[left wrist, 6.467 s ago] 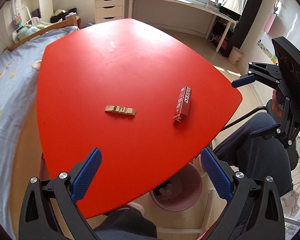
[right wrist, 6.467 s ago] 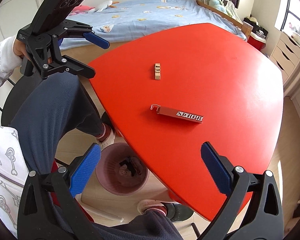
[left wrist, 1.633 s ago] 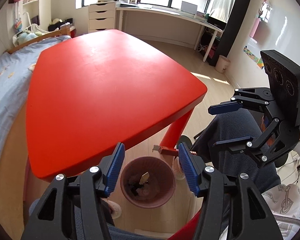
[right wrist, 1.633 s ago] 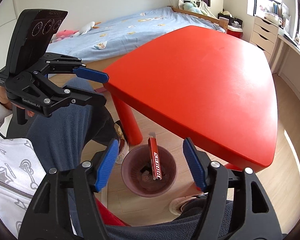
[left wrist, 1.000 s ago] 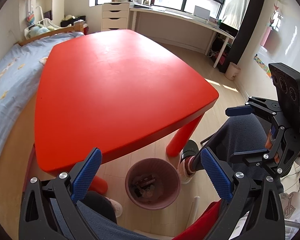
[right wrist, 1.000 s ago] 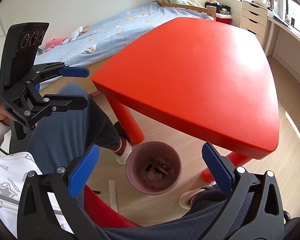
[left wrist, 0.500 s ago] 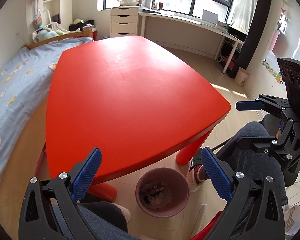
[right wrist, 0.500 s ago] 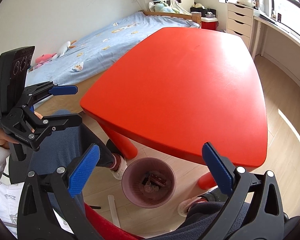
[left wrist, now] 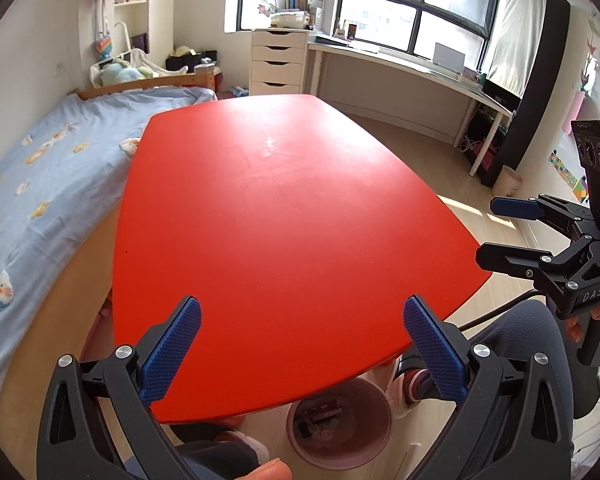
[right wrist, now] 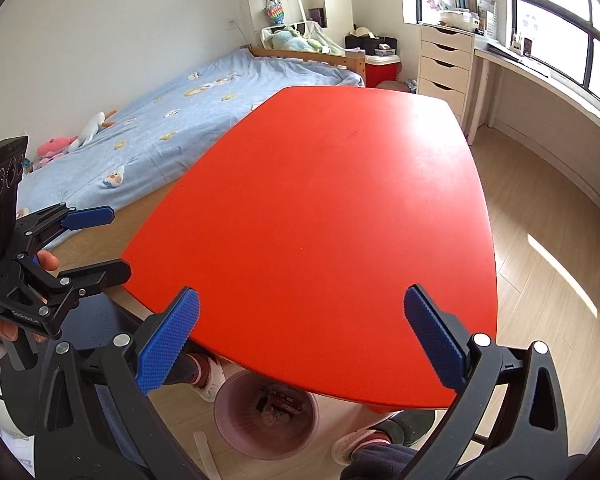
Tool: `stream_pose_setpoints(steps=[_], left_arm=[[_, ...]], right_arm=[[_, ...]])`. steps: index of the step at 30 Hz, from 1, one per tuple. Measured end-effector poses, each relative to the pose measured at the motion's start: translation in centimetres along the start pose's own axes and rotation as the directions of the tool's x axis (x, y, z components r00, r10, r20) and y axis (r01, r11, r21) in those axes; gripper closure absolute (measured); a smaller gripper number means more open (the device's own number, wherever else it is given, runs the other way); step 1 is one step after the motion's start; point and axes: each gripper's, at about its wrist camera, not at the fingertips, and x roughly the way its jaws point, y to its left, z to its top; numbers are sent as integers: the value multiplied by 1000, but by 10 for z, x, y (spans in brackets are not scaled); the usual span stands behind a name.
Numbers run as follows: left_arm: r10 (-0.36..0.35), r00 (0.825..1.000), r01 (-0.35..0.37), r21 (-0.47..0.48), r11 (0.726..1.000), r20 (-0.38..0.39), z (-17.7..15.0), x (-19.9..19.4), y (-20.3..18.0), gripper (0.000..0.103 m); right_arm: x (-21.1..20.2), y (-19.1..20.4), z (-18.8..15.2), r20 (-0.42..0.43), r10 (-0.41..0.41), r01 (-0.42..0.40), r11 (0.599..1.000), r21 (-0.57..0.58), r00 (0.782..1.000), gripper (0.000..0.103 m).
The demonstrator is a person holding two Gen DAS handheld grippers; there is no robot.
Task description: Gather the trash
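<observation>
The trash (left wrist: 324, 410) now lies in the pink bin (left wrist: 342, 458) on the floor under the near edge of the red table (left wrist: 284, 216): a red printed carton shows among darker scraps inside, seen too in the right wrist view, trash (right wrist: 286, 398) in the bin (right wrist: 236, 432). Six and a half seconds ago that carton and a small wooden piece lay on the tabletop; a second and a half ago both grippers were over the bin with their jaws narrowed, the carton standing upright in it; since then the jaws have spread and both grippers have lifted back up to table height. The tabletop now shows nothing on it but a faint pale smudge toward the far end, so I judge the collecting done, or nearly so, unless more trash lies out of view. The left gripper (left wrist: 300, 340) hangs over the near edge of the table with its jaws wide apart, holding nothing and touching nothing; from the other side the left gripper (right wrist: 100, 240) shows the same gap between its blue pads. The right gripper (right wrist: 300, 338) is likewise wide open and empty, above the table's near corner, and the right gripper (left wrist: 496, 232) in the left wrist view confirms it. The bed (left wrist: 40, 184) stands just beside the table.
</observation>
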Motion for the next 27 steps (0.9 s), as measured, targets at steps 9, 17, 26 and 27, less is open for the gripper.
stream_pose_setpoints(steps=[9, 17, 26, 27], left_arm=[[-35, 999, 35, -11, 999, -36, 4, 12, 2, 6], [-7, 1000, 7, -17, 1000, -26, 6, 14, 3, 6], [-7, 999, 7, -25, 1000, -31, 8, 14, 3, 6], [-8, 999, 7, -25, 1000, -32, 8, 14, 3, 6]], right_arm=[[11, -5, 6, -14, 4, -4, 1000, 1, 1000, 3], [19, -6, 5, -34, -2, 2, 1000, 2, 999, 3], [21, -7, 5, -39, -7, 7, 1000, 3, 999, 3], [22, -8, 5, -39, -7, 8, 1000, 3, 999, 3]])
